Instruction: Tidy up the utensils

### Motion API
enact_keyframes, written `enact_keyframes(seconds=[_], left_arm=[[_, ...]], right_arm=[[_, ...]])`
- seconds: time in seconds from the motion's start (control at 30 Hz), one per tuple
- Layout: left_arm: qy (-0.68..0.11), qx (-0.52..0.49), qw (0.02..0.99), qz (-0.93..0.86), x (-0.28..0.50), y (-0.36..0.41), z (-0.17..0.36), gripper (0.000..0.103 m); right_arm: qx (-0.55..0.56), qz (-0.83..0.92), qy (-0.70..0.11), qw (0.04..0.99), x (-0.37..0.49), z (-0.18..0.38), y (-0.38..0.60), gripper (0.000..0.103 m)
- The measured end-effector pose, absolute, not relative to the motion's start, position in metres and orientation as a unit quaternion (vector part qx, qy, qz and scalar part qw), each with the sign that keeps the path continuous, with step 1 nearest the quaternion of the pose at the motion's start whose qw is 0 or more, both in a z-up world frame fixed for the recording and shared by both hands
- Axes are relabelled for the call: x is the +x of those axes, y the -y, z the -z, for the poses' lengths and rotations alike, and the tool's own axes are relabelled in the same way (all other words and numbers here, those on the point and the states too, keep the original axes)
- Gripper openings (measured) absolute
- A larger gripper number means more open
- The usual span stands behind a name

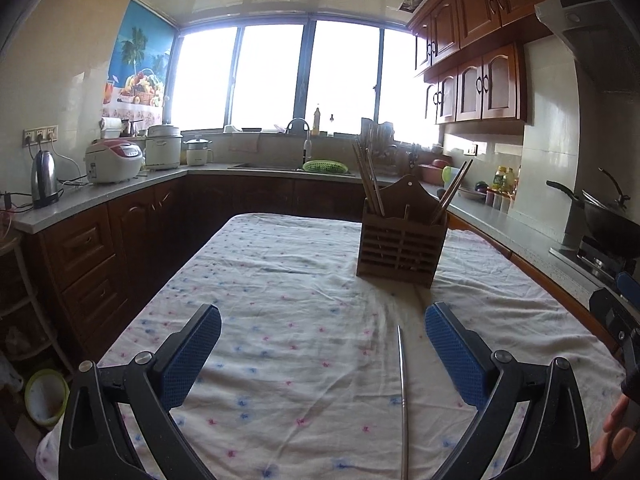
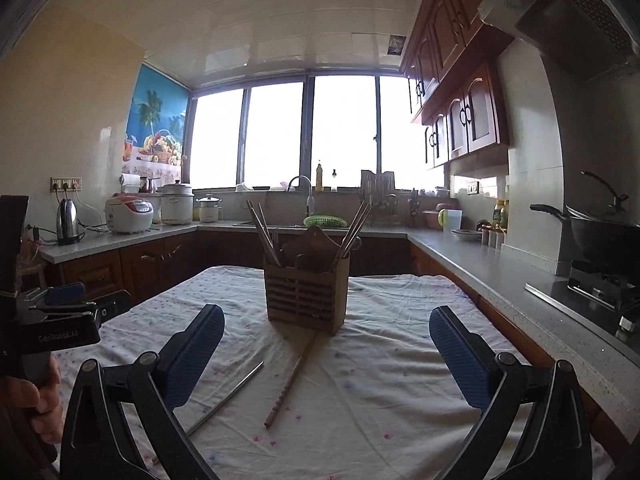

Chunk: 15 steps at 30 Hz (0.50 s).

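Two grippers: the left gripper (image 1: 323, 330) and the right gripper (image 2: 327, 330) both hang over the table (image 1: 280, 280), each held in a hand.
Left jaws: wide apart, with nothing pressed between them — the blue pads (image 1: 192, 354) touch only air.
Right jaws: wide apart too, holding nothing.
Table: it has a white cloth with small pink and blue dots, and the cloth is a bit wrinkled.
Wooden holder (image 2: 306, 296): it stands upright on the cloth near the far end of the table, ahead of both grippers.
Chopsticks in the holder (image 2: 264, 234): one bunch leans to the left side and another bunch (image 2: 356, 226) leans to the right side; their tops stick out high.
Metal chopstick (image 1: 403, 396): it lies flat on the cloth, near the left gripper and below the space between its jaws, closer to the right pad. In the right wrist view it (image 2: 228, 398) lies to the left, partly hidden behind the left pad of the right gripper.
Wooden chopstick (image 2: 291, 380): it lies flat on the cloth between the holder and the right gripper — its far tip comes close to the foot of the holder.
Left hand (image 2: 38, 402): its fingers wrap the handle of the left gripper at the edge of the right wrist view.
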<state>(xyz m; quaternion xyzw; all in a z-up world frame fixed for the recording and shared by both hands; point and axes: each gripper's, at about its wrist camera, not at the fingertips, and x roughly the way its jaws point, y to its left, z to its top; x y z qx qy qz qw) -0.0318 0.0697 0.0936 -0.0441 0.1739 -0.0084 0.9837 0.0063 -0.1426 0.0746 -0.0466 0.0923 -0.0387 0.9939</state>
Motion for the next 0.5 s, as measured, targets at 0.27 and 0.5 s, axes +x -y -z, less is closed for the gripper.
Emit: enact_keyframes(seconds=[0.27, 0.5], left_arm=[[-0.184, -0.017, 0.983, -0.004, -0.032, -0.059, -0.083, 0.102], [-0.189, 0.002, 0.982, -0.008, -0.031, -0.052, -0.085, 0.102]], right_arm=[[-0.03, 0.04, -0.124, 0.991, 0.0, -0.05, 0.146, 0.103], [-0.016, 0.051, -0.137, 0.989, -0.003, -0.041, 0.155, 0.103]])
